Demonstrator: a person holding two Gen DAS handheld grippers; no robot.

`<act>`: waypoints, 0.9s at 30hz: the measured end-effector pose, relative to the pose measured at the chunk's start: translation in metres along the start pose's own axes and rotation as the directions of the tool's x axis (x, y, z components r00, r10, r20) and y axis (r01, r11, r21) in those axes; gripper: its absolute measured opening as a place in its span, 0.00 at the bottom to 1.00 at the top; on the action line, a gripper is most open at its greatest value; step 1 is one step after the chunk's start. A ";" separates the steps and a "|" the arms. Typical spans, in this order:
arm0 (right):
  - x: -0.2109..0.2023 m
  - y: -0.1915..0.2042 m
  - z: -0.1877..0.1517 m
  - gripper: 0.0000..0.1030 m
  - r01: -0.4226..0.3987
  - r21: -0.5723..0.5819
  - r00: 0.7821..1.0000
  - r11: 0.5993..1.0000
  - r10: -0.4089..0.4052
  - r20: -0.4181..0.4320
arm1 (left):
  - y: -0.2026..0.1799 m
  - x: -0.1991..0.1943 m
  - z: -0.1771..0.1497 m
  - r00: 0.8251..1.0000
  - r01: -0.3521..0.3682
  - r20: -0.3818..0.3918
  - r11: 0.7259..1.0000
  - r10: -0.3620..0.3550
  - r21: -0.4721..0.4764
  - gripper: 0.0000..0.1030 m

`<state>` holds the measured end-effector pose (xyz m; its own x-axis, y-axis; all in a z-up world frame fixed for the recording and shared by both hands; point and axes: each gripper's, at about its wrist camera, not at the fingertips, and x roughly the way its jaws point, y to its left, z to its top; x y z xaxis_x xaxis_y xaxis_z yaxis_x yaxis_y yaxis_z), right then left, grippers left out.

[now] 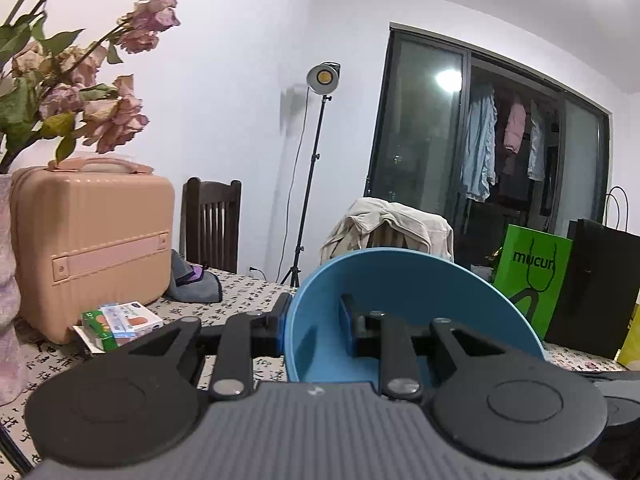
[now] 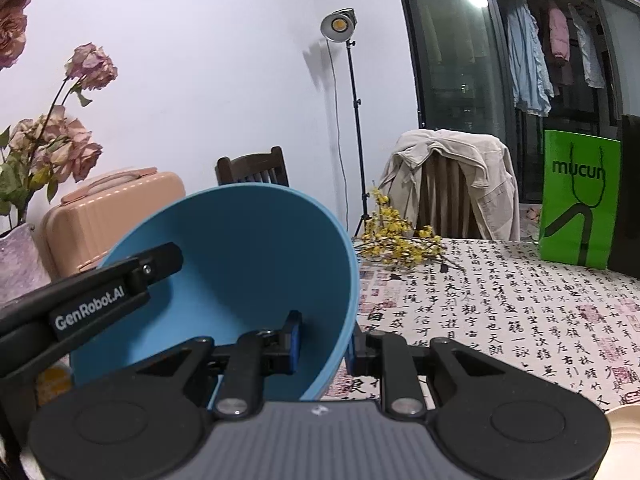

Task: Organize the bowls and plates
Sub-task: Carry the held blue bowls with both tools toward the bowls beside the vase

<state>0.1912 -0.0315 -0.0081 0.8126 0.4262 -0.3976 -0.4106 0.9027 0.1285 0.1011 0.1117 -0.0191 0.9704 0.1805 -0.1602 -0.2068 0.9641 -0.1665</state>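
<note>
A blue bowl (image 1: 404,280) hangs tilted above the table, held between both grippers. My left gripper (image 1: 314,320) is shut on its left rim, one pad outside the wall and one inside. In the right wrist view the same bowl (image 2: 240,248) fills the left half. My right gripper (image 2: 322,344) is shut on its right rim, again with a pad on each side of the wall. A finger (image 2: 120,292) of the left gripper reaches the bowl's far rim from the left. The edge of a cream plate (image 2: 626,440) shows at the bottom right.
The table (image 2: 500,300) wears a calligraphy-print cloth. On it are a pink suitcase (image 1: 92,248), small boxes (image 1: 120,322), a vase of dried roses (image 1: 60,92), yellow flower sprigs (image 2: 396,240), a green bag (image 2: 576,200) and a black bag (image 1: 600,288). Chairs stand behind.
</note>
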 end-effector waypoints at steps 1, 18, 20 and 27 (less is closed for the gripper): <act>0.001 0.002 0.000 0.20 -0.003 -0.001 1.000 1.000 0.003 -0.001 | 0.002 0.000 0.000 1.000 -0.003 0.000 1.000 0.003 -0.002 0.25; 0.014 0.033 -0.004 0.20 -0.067 -0.016 0.997 0.998 0.067 -0.025 | 0.033 -0.009 -0.003 0.998 -0.057 0.012 0.998 0.057 -0.017 0.25; 0.014 0.035 -0.004 0.20 -0.073 -0.017 0.997 0.997 0.072 -0.028 | 0.036 -0.010 -0.003 0.998 -0.061 0.012 0.998 0.061 -0.017 0.25; 0.019 0.046 -0.007 0.20 -0.092 -0.024 0.995 0.995 0.091 -0.042 | 0.046 -0.013 -0.006 0.997 -0.078 0.012 0.997 0.078 -0.021 0.25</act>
<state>0.1848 0.0178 -0.0159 0.7540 0.5033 -0.4220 -0.4933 0.8582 0.1422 0.0787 0.1526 -0.0305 0.9528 0.2575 -0.1607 -0.2841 0.9430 -0.1736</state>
